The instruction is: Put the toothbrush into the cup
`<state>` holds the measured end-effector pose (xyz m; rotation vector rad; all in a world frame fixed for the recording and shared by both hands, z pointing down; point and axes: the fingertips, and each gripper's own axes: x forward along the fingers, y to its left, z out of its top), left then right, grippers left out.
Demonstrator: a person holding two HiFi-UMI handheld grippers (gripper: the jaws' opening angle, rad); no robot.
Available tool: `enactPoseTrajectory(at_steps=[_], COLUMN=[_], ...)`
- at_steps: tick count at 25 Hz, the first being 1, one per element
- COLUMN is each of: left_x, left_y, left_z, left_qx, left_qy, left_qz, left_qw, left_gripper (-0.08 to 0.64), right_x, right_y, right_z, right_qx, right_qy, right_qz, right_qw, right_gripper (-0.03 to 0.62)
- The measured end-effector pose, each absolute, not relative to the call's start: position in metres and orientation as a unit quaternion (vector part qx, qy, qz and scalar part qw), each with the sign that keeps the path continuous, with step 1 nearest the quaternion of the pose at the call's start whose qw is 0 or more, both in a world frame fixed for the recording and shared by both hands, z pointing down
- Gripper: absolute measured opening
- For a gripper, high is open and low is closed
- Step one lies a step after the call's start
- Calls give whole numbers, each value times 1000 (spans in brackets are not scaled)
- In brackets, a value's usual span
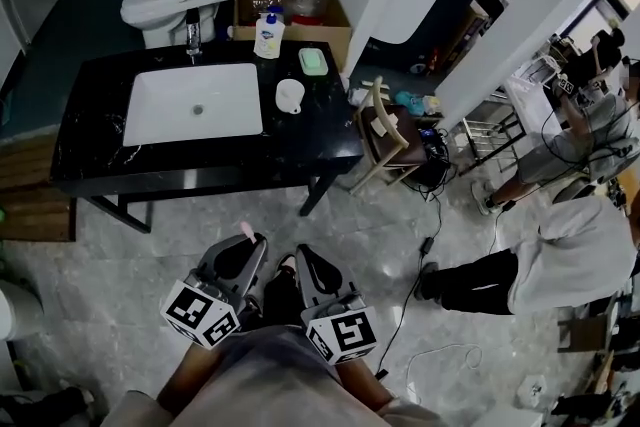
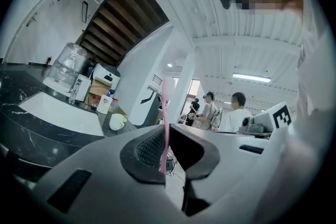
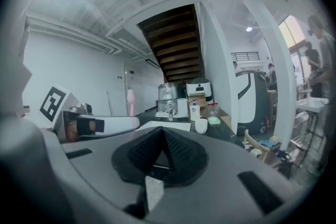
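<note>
Holds toothbrush (image 2: 165,113) upright, clamped in left gripper (image 2: 167,157), well short of cup (image 1: 290,95), right gripper (image 3: 160,152) closed on nothing; probably light, stiff, slick, prone to pivot, so grip firmly on the handle.

You are working in dim, bluish head-view light; the glossy floor (image 1: 380,215) is throwing glare. Overhead, ceiling strip lights (image 2: 251,77) are lighting both gripper views, whose fisheye edges are bending and darkening heavily.
</note>
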<state>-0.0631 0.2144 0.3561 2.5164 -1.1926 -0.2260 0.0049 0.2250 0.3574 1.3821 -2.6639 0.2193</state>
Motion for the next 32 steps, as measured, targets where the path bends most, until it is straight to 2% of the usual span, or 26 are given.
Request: enactPoseTrajectory(at_steps=[16, 32], left_x=[-51, -23], left_y=[128, 31], left_z=[365, 370], left_qx=[886, 878], left_qy=[-422, -436], left_qz=[-62, -53], left_qw=[180, 190], left_gripper=[34, 34], right_x=[10, 45], right_y=[136, 41], right_z=[371, 383], right_qx=[441, 430], right_qy=[-889, -892], right_qz=[102, 125], right_qw=[67, 67], right_gripper=[6, 6])
